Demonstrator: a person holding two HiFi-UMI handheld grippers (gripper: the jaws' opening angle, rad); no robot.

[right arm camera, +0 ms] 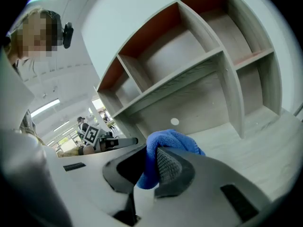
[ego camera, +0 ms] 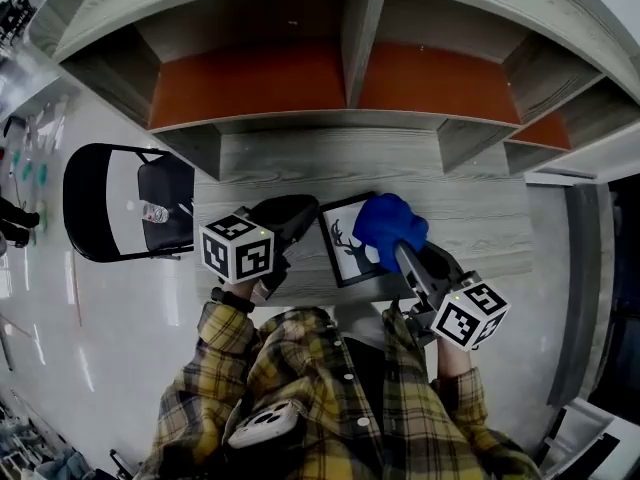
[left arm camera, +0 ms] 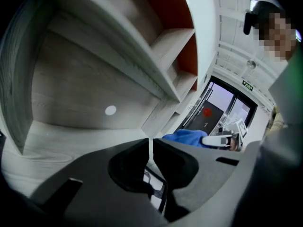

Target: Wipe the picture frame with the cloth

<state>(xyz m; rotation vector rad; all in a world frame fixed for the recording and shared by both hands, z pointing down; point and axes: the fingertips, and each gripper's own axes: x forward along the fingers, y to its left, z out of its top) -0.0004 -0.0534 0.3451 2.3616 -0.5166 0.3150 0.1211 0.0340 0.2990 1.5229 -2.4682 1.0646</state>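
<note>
Clamping blue cloth [right arm camera: 173, 138] in my right gripper [right arm camera: 154, 151] | cloth hides picture frame [ego camera: 345, 256] top-right corner, over bench [ego camera: 490, 218] | left gripper [left arm camera: 151, 142] jaws almost together, thin slit; hold on frame unclear

the cloth [ego camera: 388, 223] was bright blue. the picture frame [ego camera: 345, 240] was black, around a white picture with a black deer silhouette. the far shelf [ego camera: 360, 38] was grey wood grain with orange-red back panels, and the desk [ego camera: 480, 218] had the same grey grain. the near shirt [ego camera: 300, 368] was yellow-and-black plaid. the chair [ego camera: 100, 203] at left was black.
</note>
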